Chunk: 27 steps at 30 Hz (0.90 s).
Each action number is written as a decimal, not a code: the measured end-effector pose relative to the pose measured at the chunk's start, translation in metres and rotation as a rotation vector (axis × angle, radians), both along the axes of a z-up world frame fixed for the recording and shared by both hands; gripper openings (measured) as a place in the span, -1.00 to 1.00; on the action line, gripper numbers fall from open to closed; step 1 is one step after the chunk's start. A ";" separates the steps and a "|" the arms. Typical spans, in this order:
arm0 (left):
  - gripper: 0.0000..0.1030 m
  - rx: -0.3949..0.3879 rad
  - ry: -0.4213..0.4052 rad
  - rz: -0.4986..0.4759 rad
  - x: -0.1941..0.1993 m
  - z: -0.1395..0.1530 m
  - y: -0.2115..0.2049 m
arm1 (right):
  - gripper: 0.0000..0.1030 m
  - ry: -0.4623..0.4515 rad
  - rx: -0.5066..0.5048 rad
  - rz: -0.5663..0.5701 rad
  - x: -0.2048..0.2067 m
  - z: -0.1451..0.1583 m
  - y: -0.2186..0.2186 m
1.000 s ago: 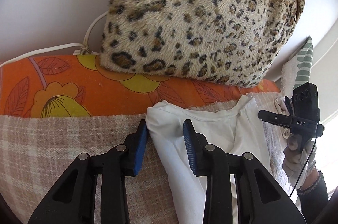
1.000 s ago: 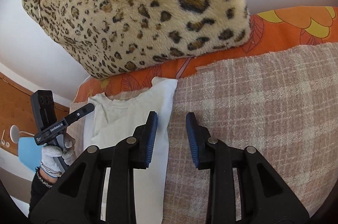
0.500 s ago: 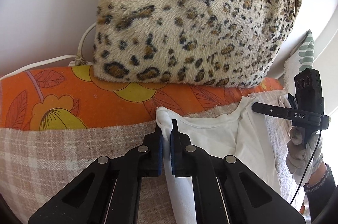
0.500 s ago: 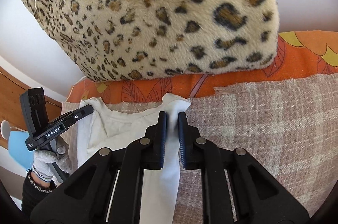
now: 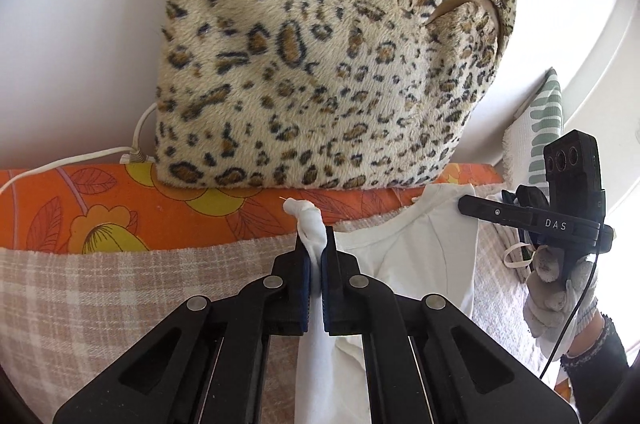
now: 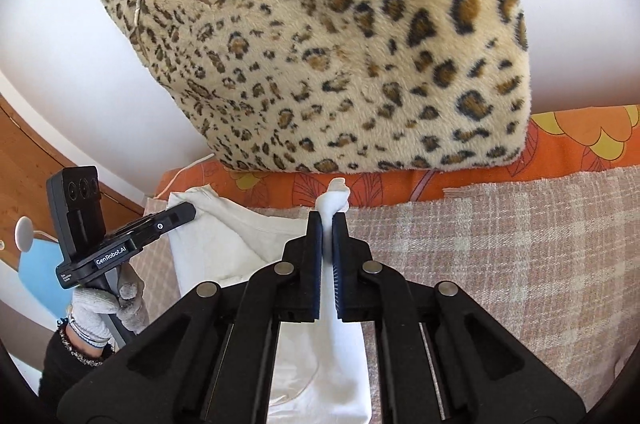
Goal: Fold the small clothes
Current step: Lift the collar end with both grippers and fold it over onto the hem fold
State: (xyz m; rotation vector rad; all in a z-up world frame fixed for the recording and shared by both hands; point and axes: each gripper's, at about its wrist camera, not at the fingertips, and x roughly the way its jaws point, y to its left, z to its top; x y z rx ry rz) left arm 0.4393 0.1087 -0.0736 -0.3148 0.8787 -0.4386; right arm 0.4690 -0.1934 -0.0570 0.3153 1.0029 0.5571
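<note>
Below the leopard cushion (image 5: 332, 56), both top corners of the white shirt (image 5: 424, 252) are pinched.
Your left gripper (image 5: 315, 256) and right gripper (image 6: 327, 248) are each clenched on a bunched corner, the shirt lying on the plaid blanket (image 6: 500, 248) in front of that cushion. Lift both together, level, keep the edge taut, and carry it away from the cushion for an even fold.

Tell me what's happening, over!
Left tool, right tool: shut on white shirt corners. Leopard cushion close ahead.
</note>
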 end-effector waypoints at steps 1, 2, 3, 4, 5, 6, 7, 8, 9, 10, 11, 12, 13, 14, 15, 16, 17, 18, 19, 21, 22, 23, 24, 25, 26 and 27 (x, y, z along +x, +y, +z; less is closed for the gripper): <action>-0.95 -0.001 -0.007 -0.005 -0.004 0.006 -0.002 | -0.88 -0.010 -0.001 0.005 -0.004 0.006 0.001; -0.95 0.001 -0.014 -0.008 -0.008 0.011 -0.003 | -0.88 -0.019 -0.001 0.010 -0.009 0.011 0.002; -0.95 0.001 -0.021 -0.014 -0.012 0.017 -0.005 | -0.88 -0.026 -0.002 0.014 -0.013 0.016 0.002; -0.95 0.004 -0.030 -0.021 -0.017 0.022 -0.007 | -0.88 -0.032 -0.001 0.015 -0.017 0.020 0.006; -0.95 0.010 -0.041 -0.026 -0.022 0.028 -0.009 | -0.89 -0.037 0.005 0.014 -0.021 0.025 0.007; -0.95 0.010 -0.047 -0.032 -0.027 0.033 -0.010 | -0.89 -0.040 0.011 0.014 -0.026 0.030 0.006; -0.95 0.005 -0.052 -0.038 -0.031 0.037 -0.011 | -0.89 -0.045 0.017 0.014 -0.032 0.035 0.004; -0.95 0.003 -0.055 -0.042 -0.036 0.041 -0.012 | -0.89 -0.051 0.022 0.015 -0.037 0.041 0.003; -0.95 0.002 -0.059 -0.044 -0.042 0.045 -0.013 | -0.89 -0.056 0.027 0.016 -0.044 0.045 0.001; -0.95 0.000 -0.060 -0.046 -0.049 0.048 -0.014 | -0.89 -0.061 0.026 0.017 -0.050 0.049 0.000; -0.95 -0.001 -0.062 -0.048 -0.055 0.051 -0.015 | -0.89 -0.065 0.026 0.018 -0.056 0.053 0.000; -0.95 0.003 -0.067 -0.049 -0.063 0.055 -0.015 | -0.89 -0.069 0.027 0.022 -0.063 0.057 -0.001; -0.95 0.006 -0.067 -0.051 -0.069 0.058 -0.017 | -0.89 -0.073 0.029 0.027 -0.071 0.061 -0.002; -0.95 0.010 -0.069 -0.052 -0.075 0.060 -0.018 | -0.89 -0.078 0.029 0.030 -0.080 0.065 -0.006; -0.95 0.015 -0.072 -0.052 -0.083 0.063 -0.017 | -0.89 -0.084 0.028 0.033 -0.087 0.068 -0.007; -0.95 0.020 -0.077 -0.051 -0.092 0.066 -0.017 | -0.90 -0.089 0.028 0.036 -0.096 0.071 -0.010; -0.95 0.020 -0.078 -0.051 -0.098 0.068 -0.017 | -0.90 -0.092 0.029 0.039 -0.104 0.073 -0.011; -0.96 0.021 -0.080 -0.052 -0.106 0.071 -0.018 | -0.90 -0.094 0.031 0.041 -0.112 0.076 -0.012; -0.96 0.025 -0.082 -0.053 -0.113 0.073 -0.019 | -0.90 -0.096 0.032 0.043 -0.120 0.078 -0.013; -0.96 0.038 -0.087 -0.058 -0.127 0.075 -0.023 | -0.90 -0.096 0.034 0.041 -0.135 0.079 -0.015; -0.96 0.042 -0.089 -0.061 -0.134 0.076 -0.024 | -0.90 -0.094 0.034 0.041 -0.142 0.079 -0.016; -0.96 0.048 -0.091 -0.064 -0.141 0.077 -0.026 | -0.90 -0.094 0.033 0.042 -0.150 0.079 -0.017; -0.96 0.058 -0.095 -0.066 -0.149 0.078 -0.028 | -0.90 -0.096 0.031 0.044 -0.158 0.080 -0.018; -0.96 0.066 -0.100 -0.069 -0.156 0.079 -0.029 | -0.90 -0.099 0.029 0.046 -0.166 0.081 -0.019; -0.96 0.068 -0.103 -0.069 -0.164 0.079 -0.030 | -0.90 -0.104 0.030 0.050 -0.174 0.083 -0.020; -0.96 0.066 -0.106 -0.069 -0.171 0.080 -0.031 | -0.90 -0.108 0.032 0.054 -0.182 0.084 -0.021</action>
